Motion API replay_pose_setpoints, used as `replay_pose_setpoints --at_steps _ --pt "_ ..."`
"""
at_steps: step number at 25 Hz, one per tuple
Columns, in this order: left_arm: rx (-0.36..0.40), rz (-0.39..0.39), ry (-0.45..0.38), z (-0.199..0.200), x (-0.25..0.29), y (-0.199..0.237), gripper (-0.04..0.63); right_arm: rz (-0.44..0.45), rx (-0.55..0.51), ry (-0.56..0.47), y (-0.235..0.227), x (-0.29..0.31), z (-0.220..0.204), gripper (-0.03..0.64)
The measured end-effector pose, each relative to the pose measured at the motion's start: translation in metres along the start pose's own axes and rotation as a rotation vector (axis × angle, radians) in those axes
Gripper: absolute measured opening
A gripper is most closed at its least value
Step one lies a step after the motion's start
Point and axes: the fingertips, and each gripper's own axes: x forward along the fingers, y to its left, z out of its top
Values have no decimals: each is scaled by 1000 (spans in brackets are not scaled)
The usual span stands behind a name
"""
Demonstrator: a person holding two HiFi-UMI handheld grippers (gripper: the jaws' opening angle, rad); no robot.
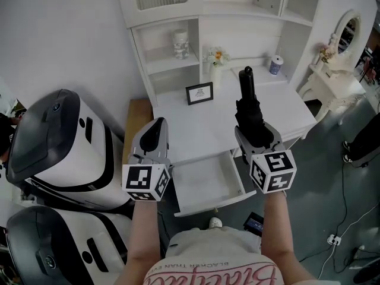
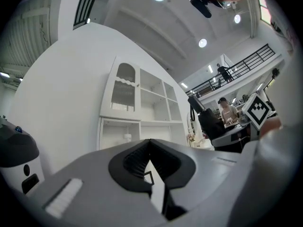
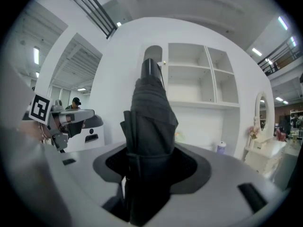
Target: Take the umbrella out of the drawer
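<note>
A black folded umbrella (image 1: 249, 108) stands up over the white desk (image 1: 196, 126), its handle end pointing away from me, and my right gripper (image 1: 256, 136) is shut on its body. In the right gripper view the umbrella (image 3: 150, 122) fills the space between the jaws of the right gripper (image 3: 149, 167). The drawer (image 1: 208, 186) under the desk is pulled out and shows a bare white bottom. My left gripper (image 1: 155, 128) hangs to the left of the drawer, shut and holding nothing. The left gripper view shows the left gripper (image 2: 150, 150) and, at the right, the umbrella (image 2: 208, 122).
On the desk stand a small picture frame (image 1: 199, 93), a flower vase (image 1: 216, 64) and a purple can (image 1: 276, 65). A jar (image 1: 181, 43) sits on a shelf. Two white-and-black machines (image 1: 59, 141) stand at the left. At the right is a vanity table with a mirror (image 1: 338, 70).
</note>
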Motion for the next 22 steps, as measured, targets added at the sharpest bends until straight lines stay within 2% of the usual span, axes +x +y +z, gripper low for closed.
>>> replay_pose_setpoints --at_steps 5,12,22 --pt "-2 12 -23 5 6 4 8 -28 -30 -75 -8 -1 21 242" --pt "1 22 -33 9 13 6 8 -24 21 -144 -19 2 36 242" --pt "17 19 -20 9 18 4 8 -4 12 -157 -19 7 36 243"
